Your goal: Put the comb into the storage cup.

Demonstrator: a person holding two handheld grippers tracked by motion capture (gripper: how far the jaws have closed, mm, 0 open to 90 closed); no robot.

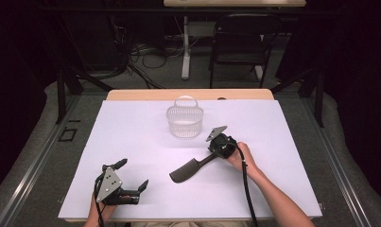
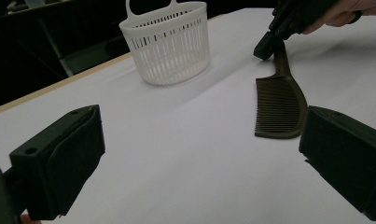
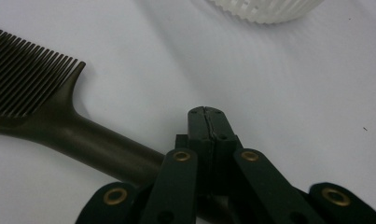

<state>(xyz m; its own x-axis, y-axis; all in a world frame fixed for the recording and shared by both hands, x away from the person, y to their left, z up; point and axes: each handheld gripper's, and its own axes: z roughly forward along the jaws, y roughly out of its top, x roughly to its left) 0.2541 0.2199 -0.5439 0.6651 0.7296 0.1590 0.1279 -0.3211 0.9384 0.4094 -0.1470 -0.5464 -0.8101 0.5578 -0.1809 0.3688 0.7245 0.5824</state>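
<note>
A dark comb (image 1: 186, 171) lies flat on the white table, teeth end toward me and handle running up-right. My right gripper (image 1: 212, 153) is shut right over the handle's end. In the right gripper view its fingertips (image 3: 206, 116) meet with nothing between them, and the comb's handle (image 3: 97, 144) passes beneath the jaws' links. I cannot tell if it touches the handle. My left gripper (image 1: 131, 175) rests near the front left edge, open and empty. In the left gripper view the comb (image 2: 276, 105) lies ahead by the right jaw.
A white slatted basket (image 1: 184, 120) with a loop handle stands upright at the table's far middle, also seen as the basket (image 2: 169, 46) and the basket's lower wall (image 3: 265, 9). A chair (image 1: 240, 42) and cables sit beyond the table's far edge.
</note>
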